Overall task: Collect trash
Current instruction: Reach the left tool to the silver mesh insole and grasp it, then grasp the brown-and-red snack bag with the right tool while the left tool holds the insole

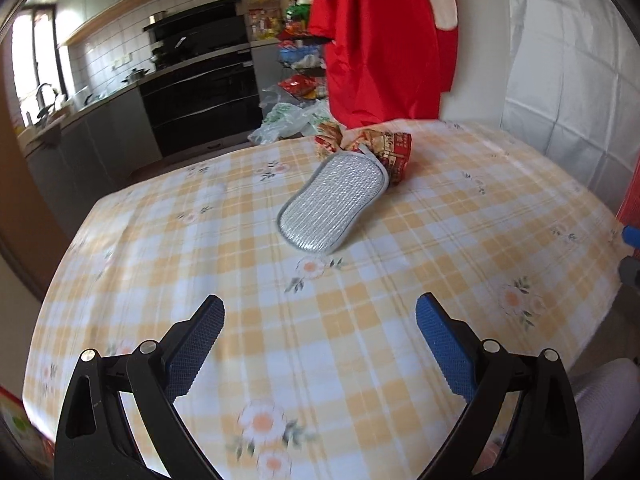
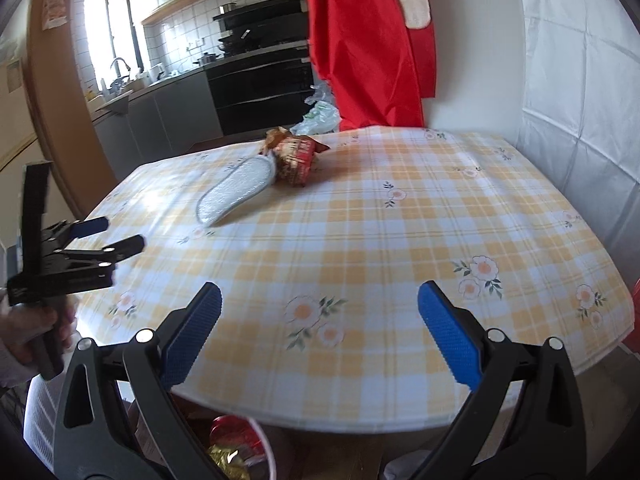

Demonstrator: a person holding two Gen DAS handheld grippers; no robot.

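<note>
Both claws spread wide, empty: left claw [image 1: 320, 320], right claw [image 2: 320, 308], above tablecloth [image 1: 400, 280].

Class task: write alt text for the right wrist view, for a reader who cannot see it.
The open right gripper hovers over a yellow checked tablecloth, where a crumpled red snack wrapper touches a silver scrubbing pad at the far side. The left gripper hovers, open, at the left.

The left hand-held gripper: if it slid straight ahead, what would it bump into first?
Probably the silvery grey pad lying on the checked tablecloth, with the crumpled snack wrapper right behind; depth is uncertain. The left hand-held gripper is open.
</note>
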